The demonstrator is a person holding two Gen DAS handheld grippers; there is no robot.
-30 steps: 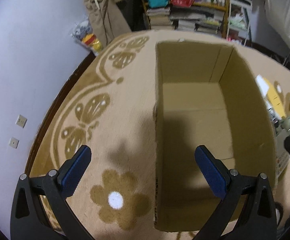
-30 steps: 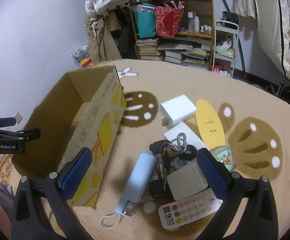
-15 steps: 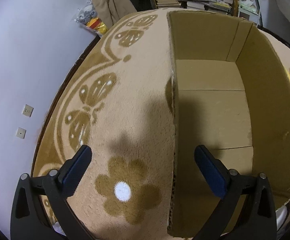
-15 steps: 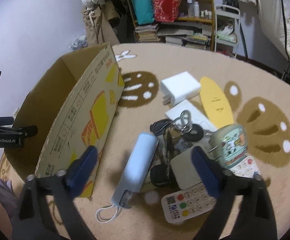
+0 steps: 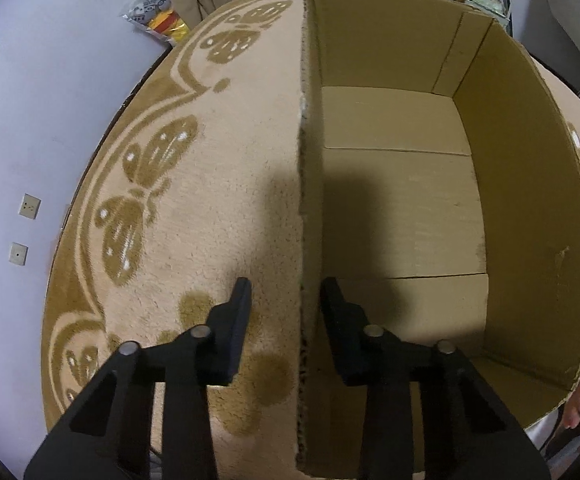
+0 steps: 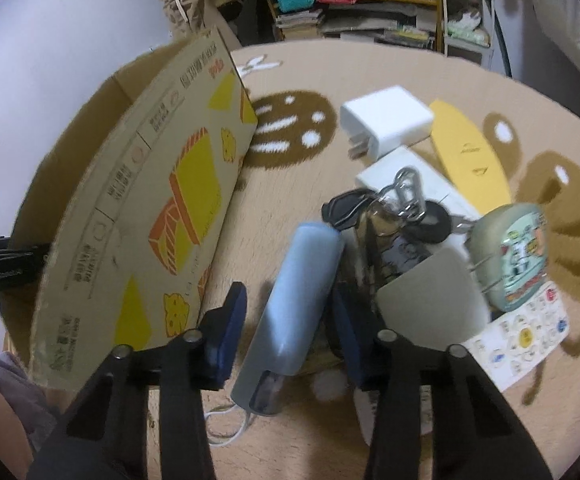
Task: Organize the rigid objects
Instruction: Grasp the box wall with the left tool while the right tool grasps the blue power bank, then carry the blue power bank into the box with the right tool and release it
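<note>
My left gripper (image 5: 286, 296) straddles the near left wall of the empty cardboard box (image 5: 529, 200). Its fingers are narrowed, one outside and one inside, and carpet shows between the outer finger and the wall. In the right wrist view, my right gripper (image 6: 290, 300) is lowered over a pale blue cylindrical case (image 6: 301, 292) lying on the carpet. Its blue pads are narrowed around the case with a slim gap on the left. Next to the case lie a key bunch (image 6: 389, 208), a grey card (image 6: 433, 296), a remote (image 6: 525, 340) and a round green tin (image 6: 513, 256).
A white charger (image 6: 385, 120), a white flat box (image 6: 413, 176) and a yellow oval piece (image 6: 469, 156) lie farther back on the patterned carpet. The printed side of the box (image 6: 162, 216) stands just left of the pile. Shelves, bags and hanging clothes line the back wall.
Both grippers went from wide open to narrow. The left one moved in over the box wall. The right one dropped toward the pile and now frames the blue case.
</note>
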